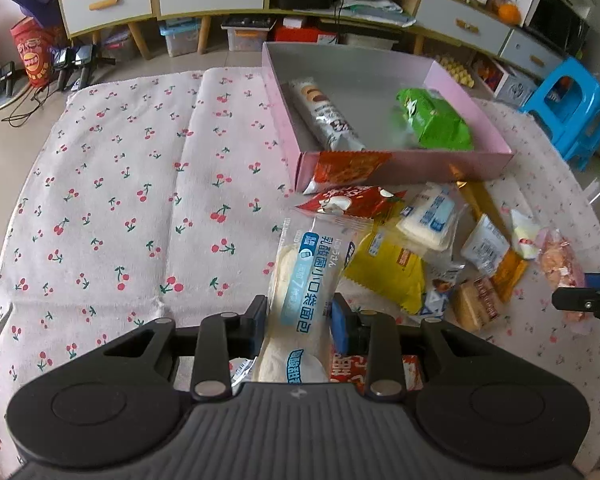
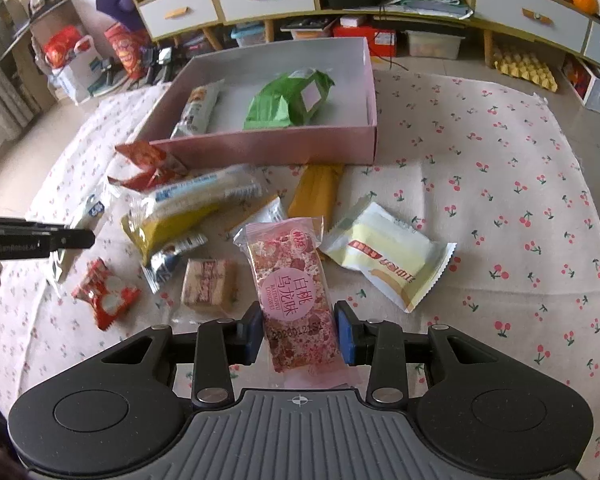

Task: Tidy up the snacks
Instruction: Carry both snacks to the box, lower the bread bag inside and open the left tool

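Observation:
My left gripper [image 1: 300,320] is shut on a white bread packet with blue print [image 1: 308,268], held above the cherry-print cloth. My right gripper [image 2: 300,330] is shut on a pink snack bar [image 2: 296,296]. The pink box [image 1: 404,166] lies ahead; it also shows in the right wrist view [image 2: 280,146]. It holds a green bag [image 1: 436,120], also seen from the right wrist [image 2: 288,100], and a long biscuit pack [image 1: 328,116], which the right wrist view shows too [image 2: 198,110]. Several loose snacks lie before the box: a yellow packet [image 1: 388,268], a cream-yellow packet [image 2: 388,256], a red packet [image 2: 104,298].
The cherry-print cloth [image 1: 140,200] covers the surface, with bare cloth to the left of the box. Cabinets with drawers [image 1: 108,0] and storage bins stand behind. A blue stool [image 1: 572,108] is at the right. The left gripper's tip shows in the right wrist view [image 2: 60,238].

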Action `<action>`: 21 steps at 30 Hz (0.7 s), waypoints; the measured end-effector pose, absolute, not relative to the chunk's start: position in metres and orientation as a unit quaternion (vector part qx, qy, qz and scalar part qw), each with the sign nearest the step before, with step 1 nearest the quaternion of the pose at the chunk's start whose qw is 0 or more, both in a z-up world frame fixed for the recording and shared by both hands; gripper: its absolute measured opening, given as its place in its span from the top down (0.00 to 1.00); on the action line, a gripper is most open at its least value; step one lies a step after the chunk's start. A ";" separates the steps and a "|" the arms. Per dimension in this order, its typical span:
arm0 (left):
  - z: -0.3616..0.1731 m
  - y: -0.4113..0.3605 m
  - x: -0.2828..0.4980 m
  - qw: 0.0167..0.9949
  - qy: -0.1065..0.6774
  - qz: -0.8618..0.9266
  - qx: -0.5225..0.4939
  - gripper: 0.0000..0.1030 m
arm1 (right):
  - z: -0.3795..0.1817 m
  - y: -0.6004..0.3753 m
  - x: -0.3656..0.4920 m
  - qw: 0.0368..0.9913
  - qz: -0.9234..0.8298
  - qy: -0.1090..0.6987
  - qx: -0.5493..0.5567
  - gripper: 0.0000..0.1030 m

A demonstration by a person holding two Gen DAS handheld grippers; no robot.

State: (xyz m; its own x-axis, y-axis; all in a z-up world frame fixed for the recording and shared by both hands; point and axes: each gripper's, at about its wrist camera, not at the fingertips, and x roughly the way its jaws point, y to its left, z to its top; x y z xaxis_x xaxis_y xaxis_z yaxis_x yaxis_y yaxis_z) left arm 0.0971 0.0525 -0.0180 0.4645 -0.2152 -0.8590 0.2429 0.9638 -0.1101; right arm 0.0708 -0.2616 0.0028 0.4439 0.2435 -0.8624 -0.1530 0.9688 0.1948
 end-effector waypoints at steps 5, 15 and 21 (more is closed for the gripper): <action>-0.006 0.056 0.099 0.861 0.490 -0.138 -0.014 0.71 | 0.012 -0.262 0.077 0.852 0.113 0.507 0.063 0.65; 0.013 0.052 0.111 0.871 0.468 -0.136 -0.067 0.72 | 0.031 -0.264 0.098 0.859 0.102 0.486 0.123 0.65; 0.018 0.041 0.124 0.876 0.456 -0.128 -0.093 0.72 | 0.036 -0.259 0.117 0.858 0.093 0.479 0.159 0.65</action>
State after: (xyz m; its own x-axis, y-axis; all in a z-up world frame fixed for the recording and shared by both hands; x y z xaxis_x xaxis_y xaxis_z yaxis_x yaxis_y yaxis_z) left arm 0.1239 0.0407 0.0176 0.5516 -0.3093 -0.7747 0.1403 0.9499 -0.2793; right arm 0.1165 -0.2585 0.0361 0.5234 0.3124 -0.7928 -0.0067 0.9319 0.3628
